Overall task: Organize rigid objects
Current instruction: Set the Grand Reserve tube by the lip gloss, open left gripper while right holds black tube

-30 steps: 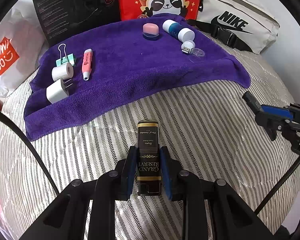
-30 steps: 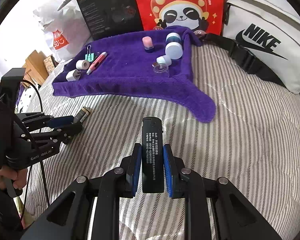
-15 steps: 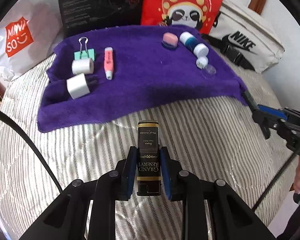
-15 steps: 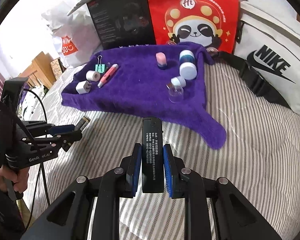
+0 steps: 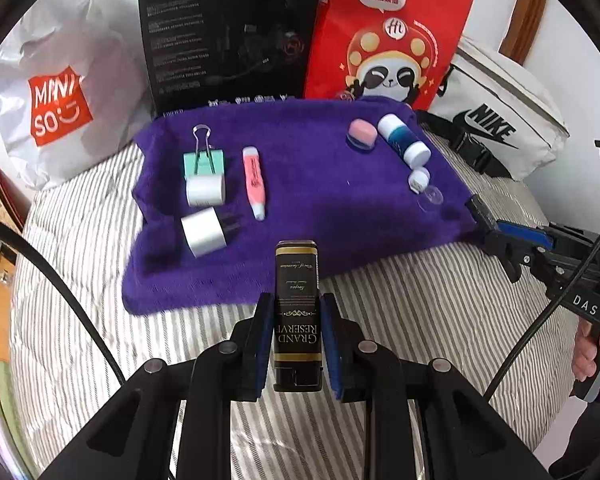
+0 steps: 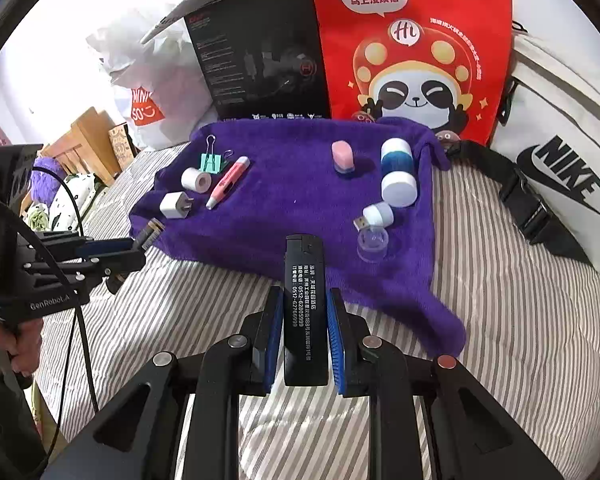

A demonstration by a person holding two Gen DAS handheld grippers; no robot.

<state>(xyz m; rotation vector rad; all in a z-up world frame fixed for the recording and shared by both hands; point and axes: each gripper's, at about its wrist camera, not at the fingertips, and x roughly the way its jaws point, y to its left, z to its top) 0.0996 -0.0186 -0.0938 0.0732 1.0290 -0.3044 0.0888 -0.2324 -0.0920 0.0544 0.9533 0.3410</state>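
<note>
Left gripper (image 5: 297, 344) clamped on a black-and-gold lighter (image 5: 297, 312); right gripper (image 6: 303, 336) clamped on a black lighter (image 6: 304, 304), above striped bedding (image 6: 500, 320) near a purple towel (image 6: 292, 208)

Nike bag (image 6: 560, 168) cut off rt

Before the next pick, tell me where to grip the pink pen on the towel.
Grip the pink pen across the middle of its barrel, coming from above. It lies flat on the purple towel with free cloth along both long sides; jaws should span its narrow width.
</note>
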